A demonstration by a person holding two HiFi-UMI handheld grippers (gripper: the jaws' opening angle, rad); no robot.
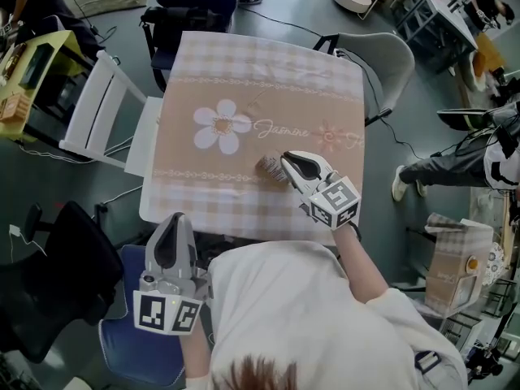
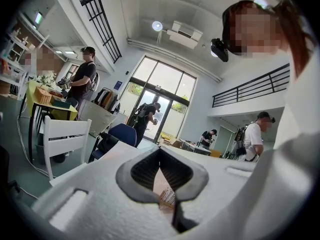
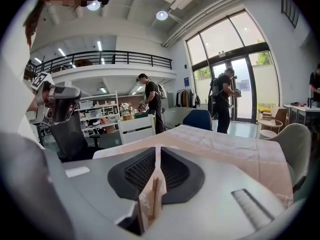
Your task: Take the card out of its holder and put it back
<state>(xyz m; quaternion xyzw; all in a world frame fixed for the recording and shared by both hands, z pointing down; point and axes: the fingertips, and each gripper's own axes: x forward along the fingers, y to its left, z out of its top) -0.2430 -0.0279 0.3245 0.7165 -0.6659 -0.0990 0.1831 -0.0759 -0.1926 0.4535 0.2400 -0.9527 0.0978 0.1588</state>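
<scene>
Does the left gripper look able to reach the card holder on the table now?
Probably yes: only bare tablecloth lies between the left gripper and the card holder, though the right gripper crowds it.

Card (image 3: pixel 150 199) between right tongs (image 1: pixel 284 161), beside the holder (image 1: pixel 268 168) on the table (image 1: pixel 244 63).

On my feed the head cam sits high, aimed steeply down over the whole worktop (image 1: pixel 244 210). Both gripper cams ride low, looking along their own fingers (image 2: pixel 145 171), about level, toward the glass doors (image 2: pixel 160 101). The left gripper (image 1: pixel 173 220) is off the near edge and the right gripper (image 1: pixel 286 162) is mid-worktop. All three catch the white chair (image 1: pixel 97 116).
</scene>
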